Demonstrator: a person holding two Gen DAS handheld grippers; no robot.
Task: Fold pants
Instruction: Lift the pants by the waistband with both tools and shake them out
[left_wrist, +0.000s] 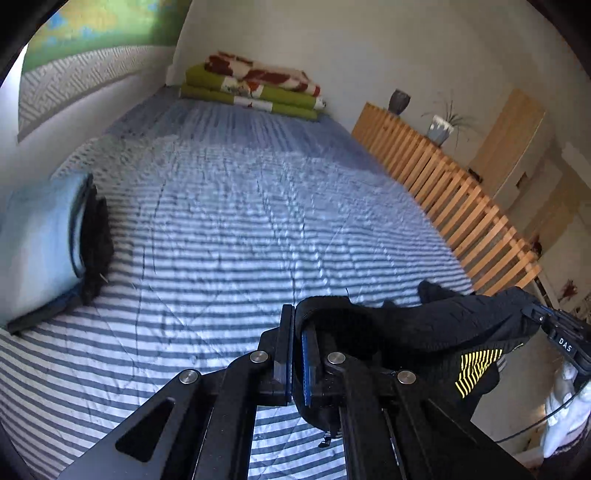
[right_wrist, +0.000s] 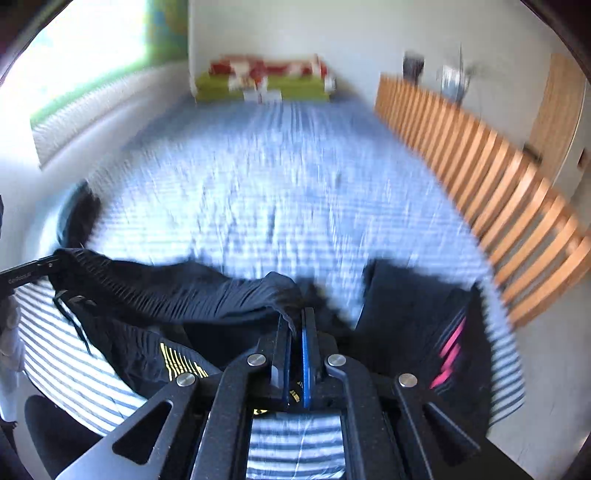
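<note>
The black pants (left_wrist: 424, 325) hang stretched between my two claws, lifted off the striped bed cover (left_wrist: 229, 229). My left claw (left_wrist: 297, 332) has the waistband pinched at one end, the cloth bunched over my fingers; my right claw (right_wrist: 295, 325) is clamped on the other end. Between them the waistband sags in a shallow curve, ribbed and dark. Below it a patch of thin yellow stripes (left_wrist: 476, 369) shows, and a drawstring (right_wrist: 74, 321) dangles down.

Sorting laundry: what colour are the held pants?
Black pants with a yellow striped print, clearest in the left wrist view.
</note>
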